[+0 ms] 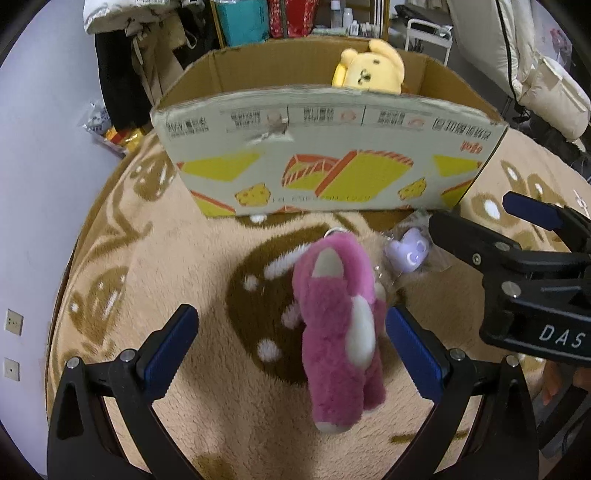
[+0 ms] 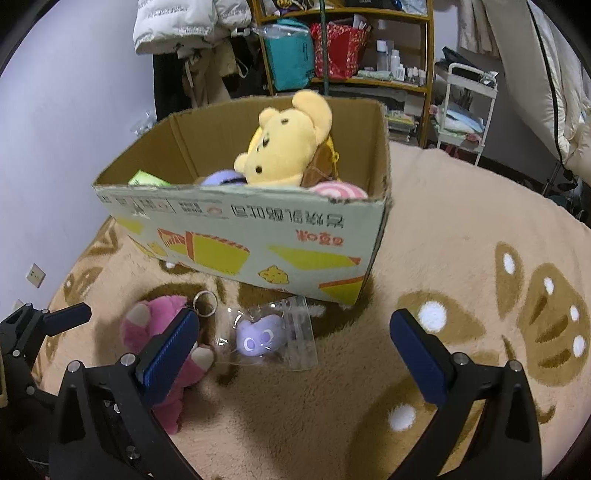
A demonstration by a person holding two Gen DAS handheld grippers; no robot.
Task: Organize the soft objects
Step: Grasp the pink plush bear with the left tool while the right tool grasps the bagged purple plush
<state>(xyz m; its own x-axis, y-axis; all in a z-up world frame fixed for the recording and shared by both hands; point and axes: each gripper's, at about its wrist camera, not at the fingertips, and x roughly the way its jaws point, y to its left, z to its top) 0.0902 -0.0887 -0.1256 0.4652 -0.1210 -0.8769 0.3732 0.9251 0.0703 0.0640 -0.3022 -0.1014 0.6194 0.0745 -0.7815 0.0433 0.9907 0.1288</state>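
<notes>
A pink plush bear (image 1: 340,325) with a key ring lies on the beige rug in front of a cardboard box (image 1: 332,147). My left gripper (image 1: 291,350) is open, its jaws either side of the bear, apart from it. A small purple plush in a clear bag (image 2: 258,338) lies right of the bear (image 2: 162,354). My right gripper (image 2: 295,354) is open just above and in front of the bag. It also shows in the left wrist view (image 1: 495,229). The box (image 2: 258,236) holds a yellow plush bear (image 2: 284,144) and other soft toys.
The beige and brown patterned rug (image 2: 461,258) spreads around the box. A shelf with bags and bottles (image 2: 343,48), hanging coats (image 2: 188,29) and a white cart (image 2: 465,107) stand behind. A wall with sockets (image 1: 14,321) is on the left.
</notes>
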